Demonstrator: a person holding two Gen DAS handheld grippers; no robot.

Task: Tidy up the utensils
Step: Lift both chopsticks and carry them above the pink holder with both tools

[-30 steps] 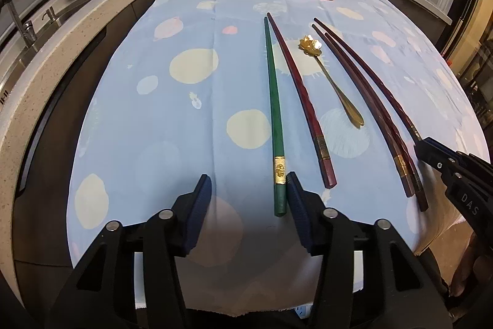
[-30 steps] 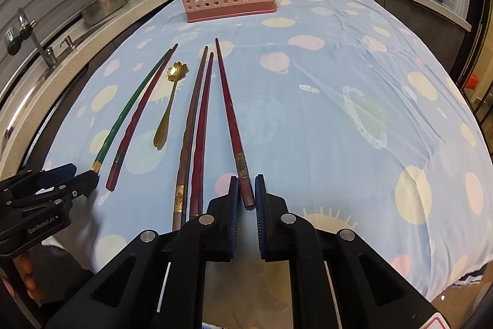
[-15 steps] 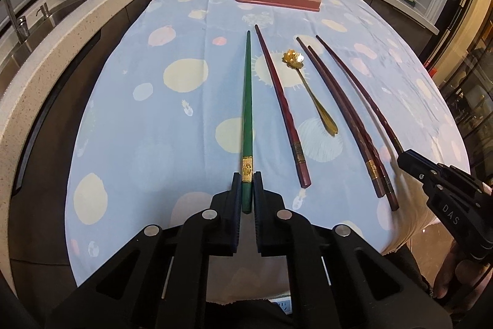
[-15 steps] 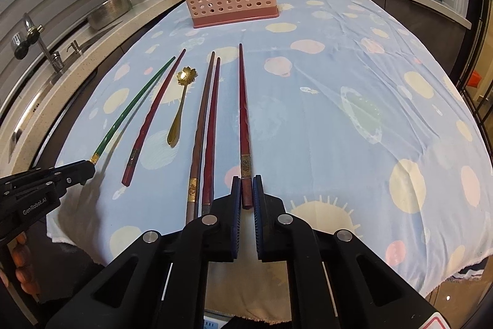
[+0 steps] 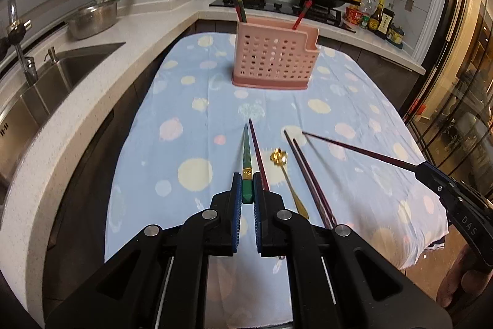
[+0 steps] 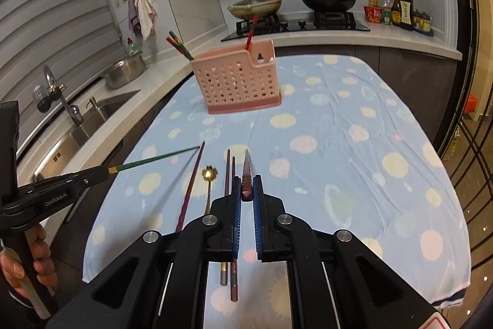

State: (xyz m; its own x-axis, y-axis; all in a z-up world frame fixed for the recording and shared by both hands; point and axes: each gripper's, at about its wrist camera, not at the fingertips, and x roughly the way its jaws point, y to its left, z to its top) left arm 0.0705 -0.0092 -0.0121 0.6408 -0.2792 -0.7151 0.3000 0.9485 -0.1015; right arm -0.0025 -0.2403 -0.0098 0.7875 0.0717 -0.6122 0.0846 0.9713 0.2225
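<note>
My left gripper (image 5: 246,190) is shut on the thick end of a green chopstick (image 5: 246,158), lifted off the cloth and pointing at the pink perforated utensil holder (image 5: 274,59). My right gripper (image 6: 246,190) is shut on a dark red chopstick (image 6: 246,171), also lifted; it shows in the left wrist view (image 5: 354,148). On the cloth lie a red chopstick (image 5: 257,150), a gold spoon (image 5: 288,178) and a pair of dark chopsticks (image 5: 308,174). The holder (image 6: 237,80) has a few chopsticks standing in it.
The blue dotted tablecloth (image 5: 197,125) covers the table. A sink (image 5: 61,67) and steel bowl (image 5: 92,17) are on the left counter. Pans on the hob (image 6: 292,5) and sauce bottles (image 6: 397,10) stand behind the holder.
Both grippers have risen with their chopsticks, lifting them off the cloth and tipping the views up toward the holder. One second ago the left gripper was open beside the green chopstick.
</note>
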